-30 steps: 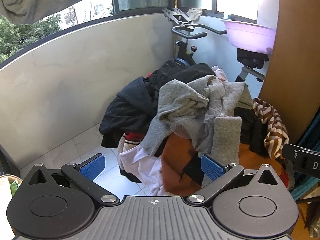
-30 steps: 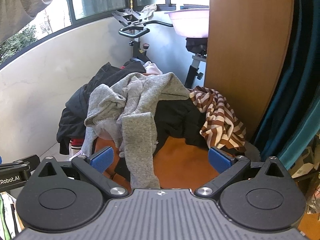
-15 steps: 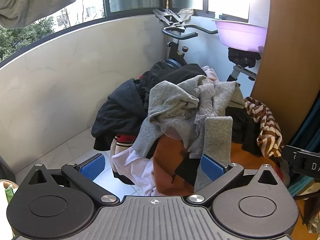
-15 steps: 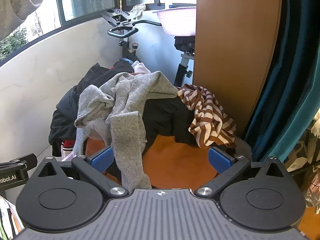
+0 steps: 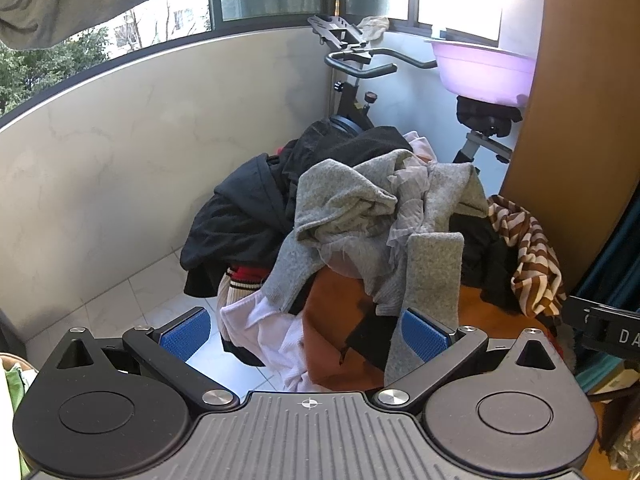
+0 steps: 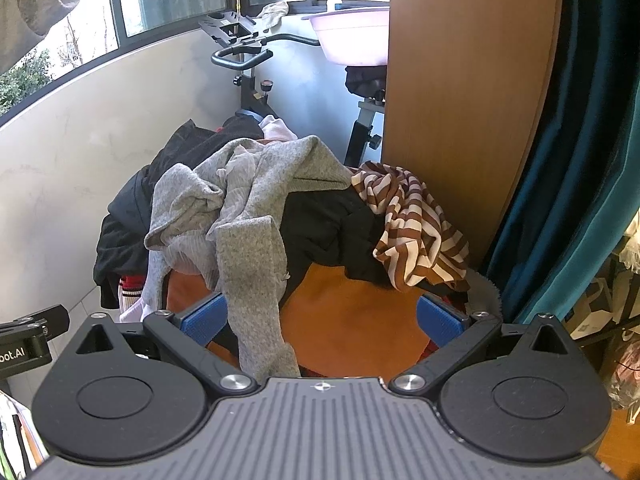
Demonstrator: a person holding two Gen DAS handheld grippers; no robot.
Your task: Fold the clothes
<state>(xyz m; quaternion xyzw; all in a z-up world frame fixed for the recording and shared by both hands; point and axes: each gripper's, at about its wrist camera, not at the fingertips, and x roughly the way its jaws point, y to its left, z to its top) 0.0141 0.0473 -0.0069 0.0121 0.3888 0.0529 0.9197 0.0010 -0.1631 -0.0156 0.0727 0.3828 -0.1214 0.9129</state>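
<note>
Left wrist view: we see the left gripper spread wide, blue pads empty, nothing between them. Ahead, the clothes pile is heaped on an orange surface; a grey sweater tops it, one sleeve hanging down just beside the right-hand pad. Black garments sit left, a brown striped shirt right, white cloth low. Behind stand an exercise bike and a purple basin. At the right edge, a black bar reads "DA", rest cut off

Right wrist view: we see the right gripper also wide apart and empty, over the same pile. The grey sleeve drapes down near the left-hand pad; whether it touches we cannot tell. The striped shirt lies by a wooden panel, with a teal curtain beside it. At the left edge, a black bar reads "bot.AI"
</note>
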